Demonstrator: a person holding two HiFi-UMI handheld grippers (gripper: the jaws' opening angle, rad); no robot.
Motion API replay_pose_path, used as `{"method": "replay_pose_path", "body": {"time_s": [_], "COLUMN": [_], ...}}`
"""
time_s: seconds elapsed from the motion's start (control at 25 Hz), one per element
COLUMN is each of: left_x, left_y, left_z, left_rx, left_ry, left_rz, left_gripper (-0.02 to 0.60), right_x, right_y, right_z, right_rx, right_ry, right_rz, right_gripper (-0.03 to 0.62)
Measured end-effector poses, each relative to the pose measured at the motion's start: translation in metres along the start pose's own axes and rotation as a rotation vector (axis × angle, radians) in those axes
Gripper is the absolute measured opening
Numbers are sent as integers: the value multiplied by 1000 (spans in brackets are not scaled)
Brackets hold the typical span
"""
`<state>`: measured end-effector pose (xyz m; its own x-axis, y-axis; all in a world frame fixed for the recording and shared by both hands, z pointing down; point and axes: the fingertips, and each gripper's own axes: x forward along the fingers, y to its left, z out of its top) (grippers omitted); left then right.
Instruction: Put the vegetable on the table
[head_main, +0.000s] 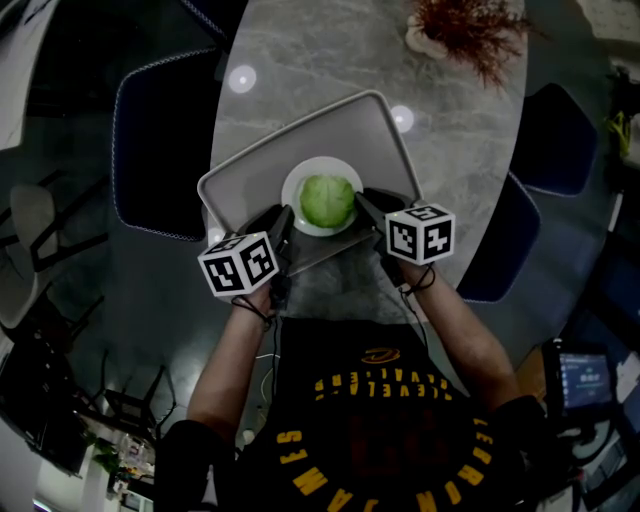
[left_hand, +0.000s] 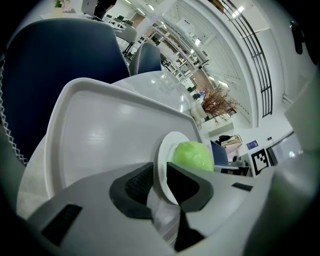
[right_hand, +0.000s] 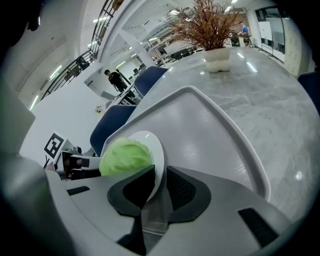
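Observation:
A pale green cabbage (head_main: 327, 200) lies on a small white plate (head_main: 296, 186), and the plate is over a grey tray (head_main: 300, 140) on the marble table (head_main: 300, 60). My left gripper (head_main: 283, 228) is shut on the plate's left rim, and my right gripper (head_main: 366, 204) is shut on its right rim. The left gripper view shows the plate (left_hand: 164, 160) edge-on between the jaws, with the cabbage (left_hand: 192, 155) on it. In the right gripper view the plate (right_hand: 156, 150) sits in the jaws beside the cabbage (right_hand: 125, 156). Whether the plate touches the tray is unclear.
A dried plant in a white pot (head_main: 450, 30) stands at the table's far right. Dark blue chairs (head_main: 165, 140) flank the table on the left and on the right (head_main: 550, 140). The tray (right_hand: 200, 125) has a raised rim.

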<state>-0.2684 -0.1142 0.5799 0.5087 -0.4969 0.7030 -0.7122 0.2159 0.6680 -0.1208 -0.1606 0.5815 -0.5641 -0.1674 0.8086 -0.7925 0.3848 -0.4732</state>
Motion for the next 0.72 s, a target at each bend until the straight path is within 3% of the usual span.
{"method": "replay_pose_path", "body": {"time_s": [0.16, 0.32, 0.4, 0.72], "left_x": [3, 11, 12, 4], "left_y": [3, 2, 5, 9], "left_z": [4, 7, 7, 4], "left_rx": [7, -49, -63, -83], "left_ry": [4, 13, 18, 46], "left_rz": [4, -32, -24, -12], "left_gripper": [84, 83, 44, 41], "right_x": [10, 15, 15, 13], "right_y": [6, 4, 5, 13], "right_z": [2, 8, 8, 0], "right_rx": [24, 67, 93, 185], "right_ry": [33, 29, 24, 2], "right_rz": [39, 55, 68, 92], "right_gripper": [64, 58, 54, 48]}}
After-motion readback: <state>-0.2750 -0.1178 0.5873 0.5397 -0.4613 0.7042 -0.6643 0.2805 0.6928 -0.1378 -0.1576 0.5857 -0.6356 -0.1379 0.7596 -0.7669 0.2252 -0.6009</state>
